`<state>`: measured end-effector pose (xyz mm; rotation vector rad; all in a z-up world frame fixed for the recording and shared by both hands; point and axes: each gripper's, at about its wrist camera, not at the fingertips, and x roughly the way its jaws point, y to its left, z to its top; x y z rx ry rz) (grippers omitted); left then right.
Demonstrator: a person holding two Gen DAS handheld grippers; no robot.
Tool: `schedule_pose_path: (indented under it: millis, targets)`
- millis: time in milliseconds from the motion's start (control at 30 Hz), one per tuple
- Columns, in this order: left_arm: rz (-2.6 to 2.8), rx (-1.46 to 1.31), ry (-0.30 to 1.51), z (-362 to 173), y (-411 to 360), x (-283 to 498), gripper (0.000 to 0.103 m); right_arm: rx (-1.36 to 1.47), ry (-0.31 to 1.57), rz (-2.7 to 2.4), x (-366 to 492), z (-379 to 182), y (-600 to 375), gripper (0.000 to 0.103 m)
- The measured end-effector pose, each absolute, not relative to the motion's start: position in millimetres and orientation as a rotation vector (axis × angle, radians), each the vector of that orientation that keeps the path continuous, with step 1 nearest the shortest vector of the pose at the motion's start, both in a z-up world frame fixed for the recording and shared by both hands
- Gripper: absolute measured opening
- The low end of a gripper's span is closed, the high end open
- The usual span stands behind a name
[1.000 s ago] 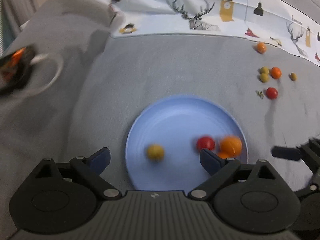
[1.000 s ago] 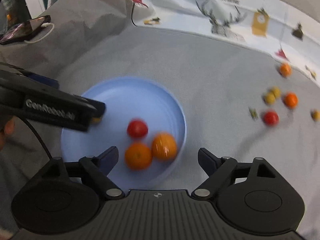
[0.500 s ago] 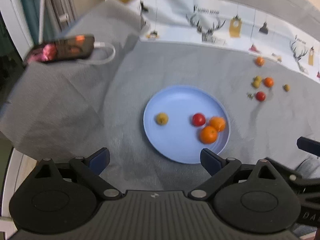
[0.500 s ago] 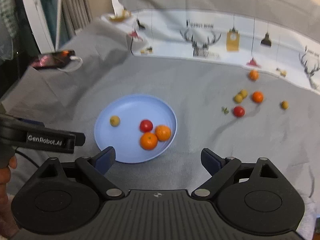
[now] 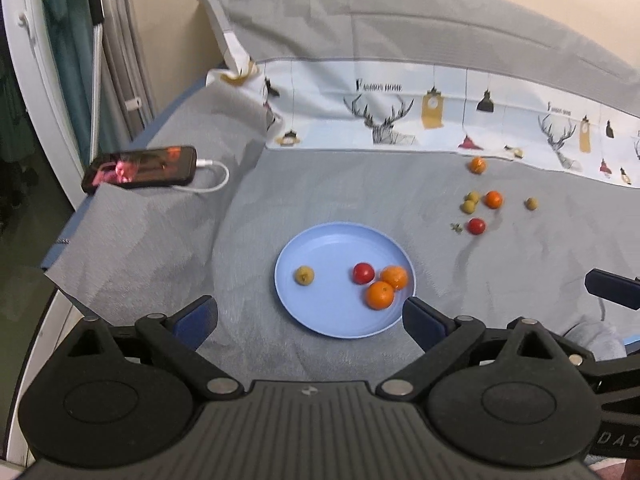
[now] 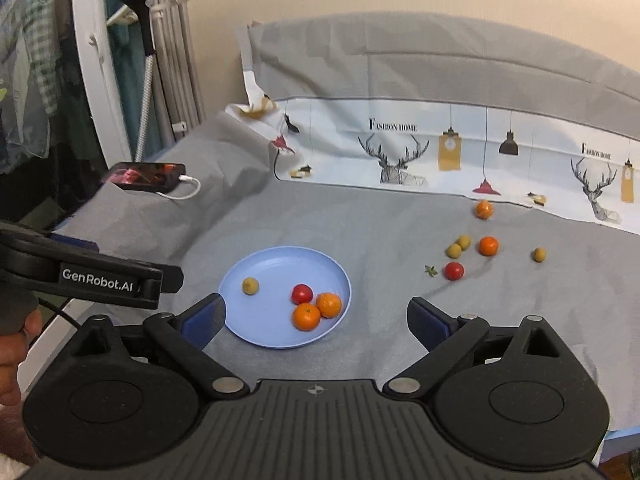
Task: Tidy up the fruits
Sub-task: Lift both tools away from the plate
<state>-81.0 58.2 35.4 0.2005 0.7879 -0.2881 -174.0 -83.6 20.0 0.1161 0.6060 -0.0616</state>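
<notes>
A blue plate [image 5: 320, 240] [image 6: 276, 260] lies on the grey cloth. It holds a yellow-green fruit [image 5: 304, 275] [image 6: 250, 285], a red tomato [image 5: 363, 273] [image 6: 301, 294] and two oranges [image 5: 380, 295] [image 6: 307, 317]. Several loose fruits lie far right: a tomato [image 5: 476, 226] [image 6: 453, 271], oranges [image 5: 493, 199] [image 6: 488, 246], yellow-green ones [image 5: 469, 206] [image 6: 454, 250]. My left gripper [image 5: 310, 318] is open and empty, well back from the plate. My right gripper [image 6: 316, 316] is open and empty, also held back.
A phone [image 5: 140, 167] [image 6: 146, 176] on a white cable lies on the raised cloth at the left edge. A printed sheet [image 5: 400, 120] and a grey pillow line the back. The bed edge drops off at the left.
Both grippers have pulled back and up from the plate, so the whole bed now shows. The yellow-green fruit lies still in the plate's left part.
</notes>
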Motion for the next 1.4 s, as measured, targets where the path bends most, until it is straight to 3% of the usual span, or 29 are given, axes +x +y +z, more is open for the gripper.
schedule_pose_path:
  millis: [733, 1400]
  targets:
    - [-0.322, 0.176, 0.712, 54.3, 68.9, -101.0, 0.103, 0.049, 0.566, -0.065, -194.0, 35.1, -68.4, 0.102]
    - [-0.316, 0.213, 0.824, 35.7, 28.7, -60.1, 0.103, 0.172, 0.627, -0.092, -172.5, 0.5, -110.5, 0.102]
